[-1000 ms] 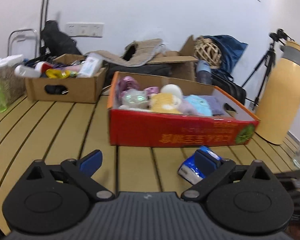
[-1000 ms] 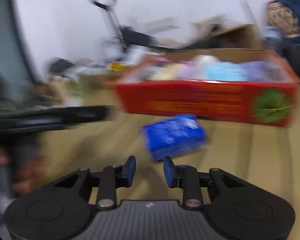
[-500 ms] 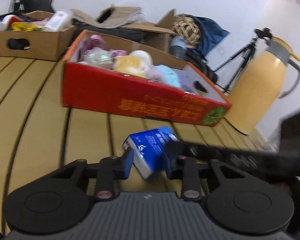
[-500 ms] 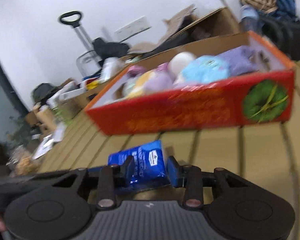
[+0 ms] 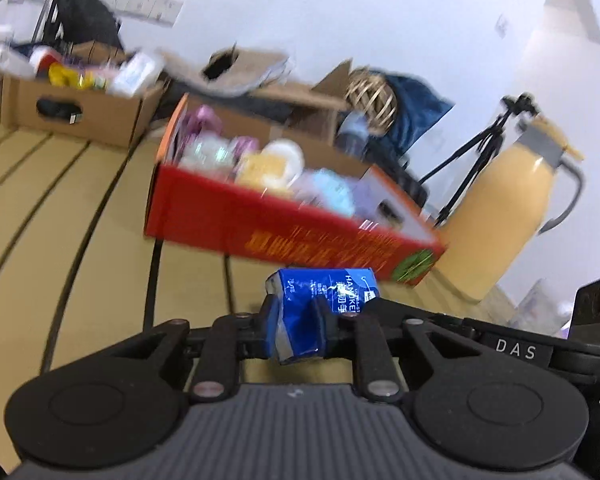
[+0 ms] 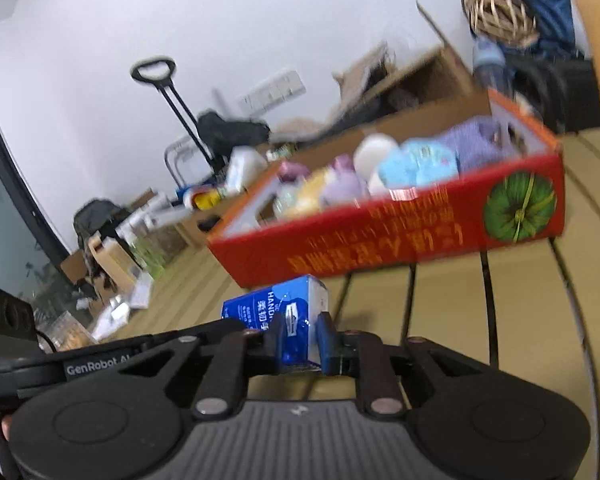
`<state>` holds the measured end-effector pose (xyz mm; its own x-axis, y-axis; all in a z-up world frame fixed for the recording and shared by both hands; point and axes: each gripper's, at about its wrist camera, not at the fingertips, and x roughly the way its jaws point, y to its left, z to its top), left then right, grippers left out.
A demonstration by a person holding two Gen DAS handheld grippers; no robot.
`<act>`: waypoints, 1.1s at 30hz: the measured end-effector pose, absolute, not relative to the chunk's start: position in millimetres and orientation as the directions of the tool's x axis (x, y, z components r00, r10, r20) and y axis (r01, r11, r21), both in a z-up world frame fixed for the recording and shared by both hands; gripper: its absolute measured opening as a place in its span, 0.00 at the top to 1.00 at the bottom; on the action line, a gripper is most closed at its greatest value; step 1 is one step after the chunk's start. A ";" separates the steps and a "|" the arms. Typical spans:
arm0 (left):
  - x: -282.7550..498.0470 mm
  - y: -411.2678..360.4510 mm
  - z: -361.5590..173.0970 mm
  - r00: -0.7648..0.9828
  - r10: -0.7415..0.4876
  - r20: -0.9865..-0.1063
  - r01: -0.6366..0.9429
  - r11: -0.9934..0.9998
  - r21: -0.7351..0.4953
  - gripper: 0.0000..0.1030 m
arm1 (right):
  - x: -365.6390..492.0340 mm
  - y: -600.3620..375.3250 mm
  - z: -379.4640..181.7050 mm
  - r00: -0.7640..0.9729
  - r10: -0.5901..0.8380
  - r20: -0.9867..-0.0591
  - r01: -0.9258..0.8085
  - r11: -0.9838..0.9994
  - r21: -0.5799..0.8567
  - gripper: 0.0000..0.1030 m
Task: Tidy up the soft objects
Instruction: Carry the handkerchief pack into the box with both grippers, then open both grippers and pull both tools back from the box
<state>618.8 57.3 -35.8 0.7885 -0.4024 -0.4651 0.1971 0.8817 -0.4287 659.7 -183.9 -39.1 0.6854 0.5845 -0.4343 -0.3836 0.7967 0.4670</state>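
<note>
Left wrist view: the left gripper, its jaws having just closed, pinches one end of a crinkly blue plastic tissue pack, held above the slatted tan counter. Beyond stands one red cardboard box filled with pastel plush toys, too blurred to count. A brown cardboard box of mixed bottles sits behind it, and one smooth yellow jug stands to the right.

Right wrist view: the right gripper, jaws also just closed, squeezes the other end of the tissue pack. The red cardboard box lies just beyond, holding the plush toys.
</note>
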 end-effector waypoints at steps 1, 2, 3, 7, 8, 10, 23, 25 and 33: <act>618.7 59.2 -27.0 0.798 -0.409 -0.442 0.207 0.876 -0.437 0.82 | 655.9 -183.3 -28.9 0.699 0.581 -0.417 -0.392 0.799 0.455 0.85; 620.2 61.1 -16.6 0.808 -0.417 -0.416 0.219 0.869 -0.444 0.82 | 654.9 -183.0 -17.9 0.714 0.579 -0.393 -0.403 0.799 0.446 0.84; 626.1 63.7 -4.1 0.820 -0.421 -0.387 0.230 0.862 -0.451 0.82 | 657.6 -183.3 -5.1 0.727 0.581 -0.367 -0.413 0.796 0.443 0.85; 682.7 66.9 33.8 0.832 -0.421 -0.362 0.228 0.853 -0.469 0.82 | 701.4 -178.2 38.9 0.760 0.566 -0.320 -0.421 0.804 0.421 0.85; 701.7 67.8 39.2 0.826 -0.420 -0.375 0.211 0.849 -0.484 0.82 | 715.5 -176.1 45.5 0.766 0.555 -0.323 -0.414 0.811 0.413 0.85; 741.7 65.0 47.7 0.816 -0.412 -0.407 0.199 0.859 -0.471 0.82 | 748.8 -169.2 55.3 0.775 0.524 -0.354 -0.388 0.836 0.388 0.85; 863.8 51.5 -29.9 0.725 -0.218 -0.654 0.090 0.970 -0.225 0.82 | 910.4 -115.2 -27.9 0.621 0.416 -0.664 -0.277 0.909 0.311 0.83; 864.7 52.2 -31.1 0.722 -0.221 -0.656 0.094 0.970 -0.223 0.82 | 915.4 -114.2 -25.6 0.602 0.415 -0.682 -0.295 0.909 0.293 0.83; 832.5 70.1 -9.4 0.762 -0.250 -0.598 0.075 0.950 -0.302 0.68 | 891.1 -127.0 -6.9 0.627 0.415 -0.659 -0.306 0.909 0.282 0.78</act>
